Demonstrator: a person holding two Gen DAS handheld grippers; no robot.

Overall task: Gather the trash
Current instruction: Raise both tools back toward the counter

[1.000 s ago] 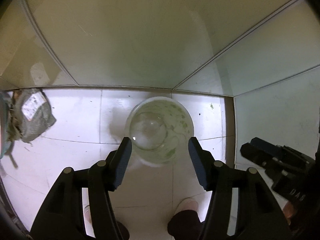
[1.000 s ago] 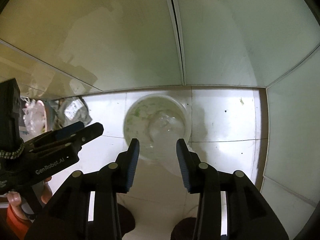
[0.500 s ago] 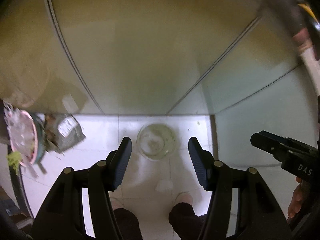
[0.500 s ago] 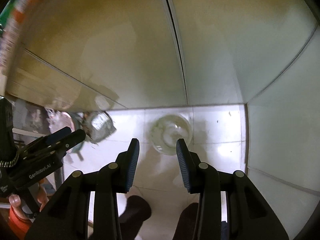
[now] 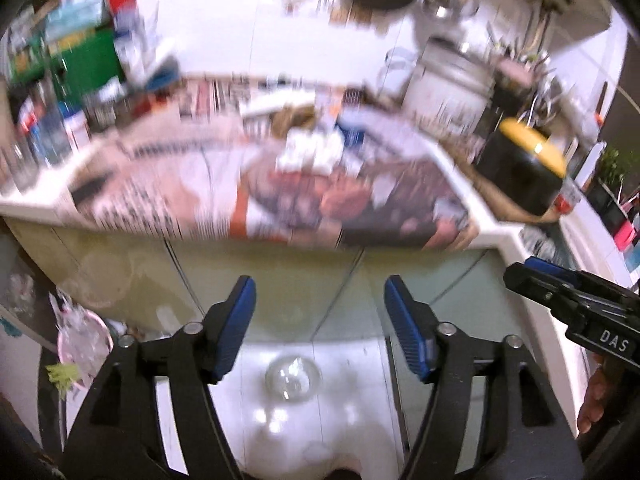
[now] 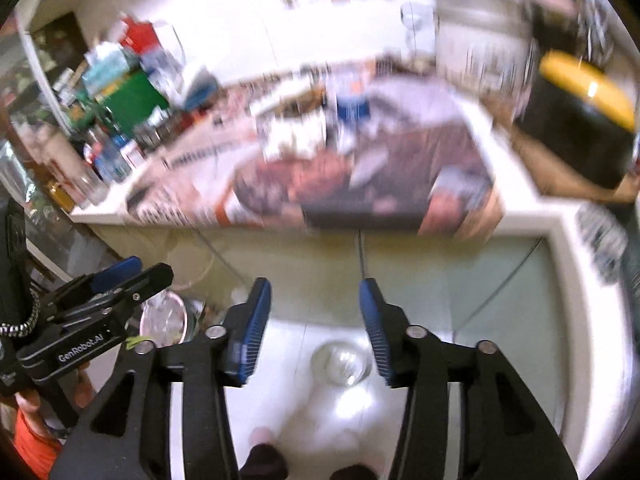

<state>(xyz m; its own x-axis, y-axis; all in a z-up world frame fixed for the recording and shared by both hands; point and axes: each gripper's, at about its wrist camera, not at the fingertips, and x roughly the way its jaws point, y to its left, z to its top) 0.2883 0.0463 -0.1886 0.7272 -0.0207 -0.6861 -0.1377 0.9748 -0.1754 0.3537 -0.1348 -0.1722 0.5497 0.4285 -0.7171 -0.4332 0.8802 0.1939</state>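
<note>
Trash on counter (image 5: 304, 156), newspaper-covered, lies ahead and above both our claws; left gripper (image 5: 316, 320) and right gripper (image 6: 314, 320) just opened wider, empty, roughly equally near.

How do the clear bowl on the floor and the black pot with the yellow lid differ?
The clear round bowl sits low on the white floor tiles; the black pot with the yellow lid stands up on the counter. The bowl is see-through and uncovered; the pot is opaque and lidded. Both are round.
</note>
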